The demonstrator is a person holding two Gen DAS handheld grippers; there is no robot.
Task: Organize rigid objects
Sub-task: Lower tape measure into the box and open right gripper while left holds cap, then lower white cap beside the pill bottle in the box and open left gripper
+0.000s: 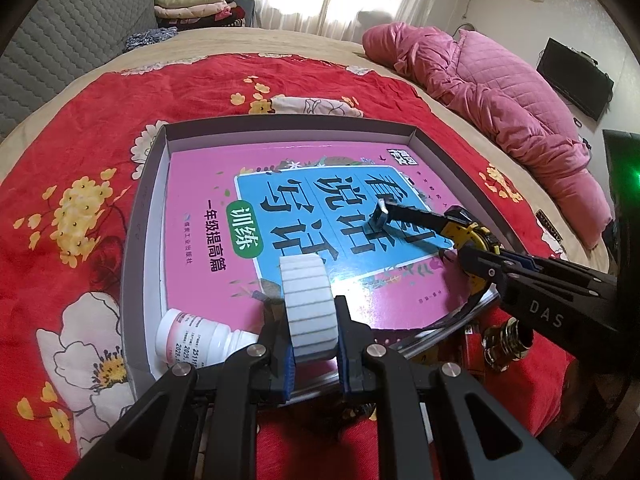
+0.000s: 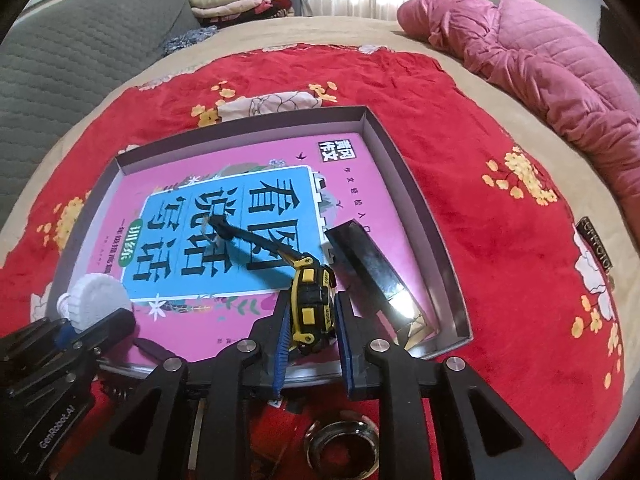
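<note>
A shallow grey box [image 1: 280, 124] lies on the red flowered bedspread with a pink and blue book [image 1: 208, 248] flat inside it. My left gripper [image 1: 310, 312] is shut on a white ribbed round object [image 1: 306, 280], held over the book's near edge. A white bottle [image 1: 192, 340] lies in the box's near left corner. My right gripper [image 2: 312, 320] is open, its pads standing just off a yellow and black tape measure [image 2: 312, 300] that rests on the book. The tape measure's dark strip [image 2: 248, 246] reaches out across the cover.
A glossy black flat block [image 2: 368, 264] lies in the box, right of the tape measure. A metal ring fitting [image 2: 340, 444] sits on the bedspread below my right gripper. A pink quilt [image 2: 540, 60] is bunched at the far right, and folded clothes [image 2: 232, 0] are stacked at the back.
</note>
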